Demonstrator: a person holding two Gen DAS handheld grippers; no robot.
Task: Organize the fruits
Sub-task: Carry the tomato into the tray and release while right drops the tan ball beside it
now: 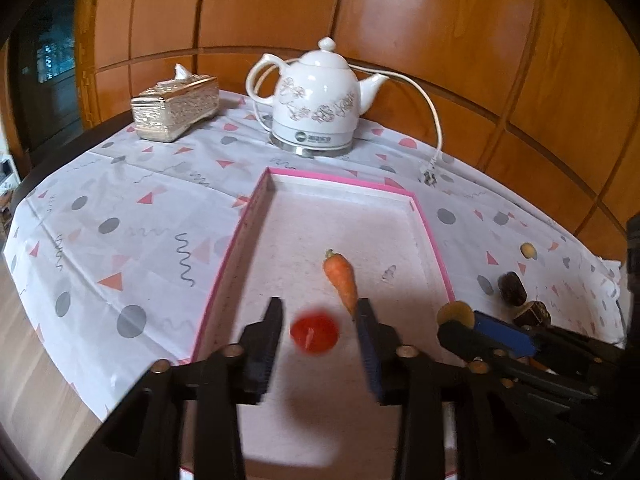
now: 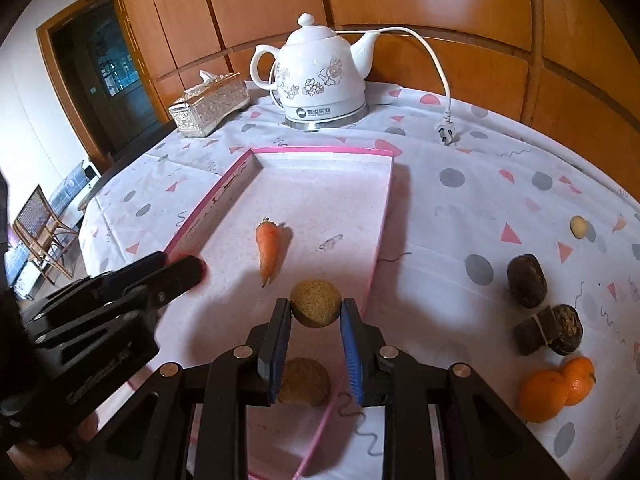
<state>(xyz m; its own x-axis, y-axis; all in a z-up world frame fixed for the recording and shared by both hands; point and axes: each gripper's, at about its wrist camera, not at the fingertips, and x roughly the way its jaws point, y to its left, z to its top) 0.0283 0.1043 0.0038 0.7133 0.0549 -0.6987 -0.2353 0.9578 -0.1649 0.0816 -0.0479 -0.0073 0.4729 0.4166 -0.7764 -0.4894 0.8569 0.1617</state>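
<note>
Right wrist view: pink-rimmed tray (image 2: 240,168) on the desk (image 2: 460,208), carrot (image 2: 269,250) lying lengthwise mid-tray, tip toward the near edge. Right gripper (image 2: 315,334) clamped on a round brown fruit (image 2: 316,303) over the tray's near right edge. Left gripper (image 1: 320,344) nearer the left rim, jaws apart, red tomato (image 1: 315,331) loose between them.

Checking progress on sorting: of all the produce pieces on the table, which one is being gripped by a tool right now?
The round brown fruit, pinched in the right tool. The carrot and red fruit lie loose in the pink tray.
</note>
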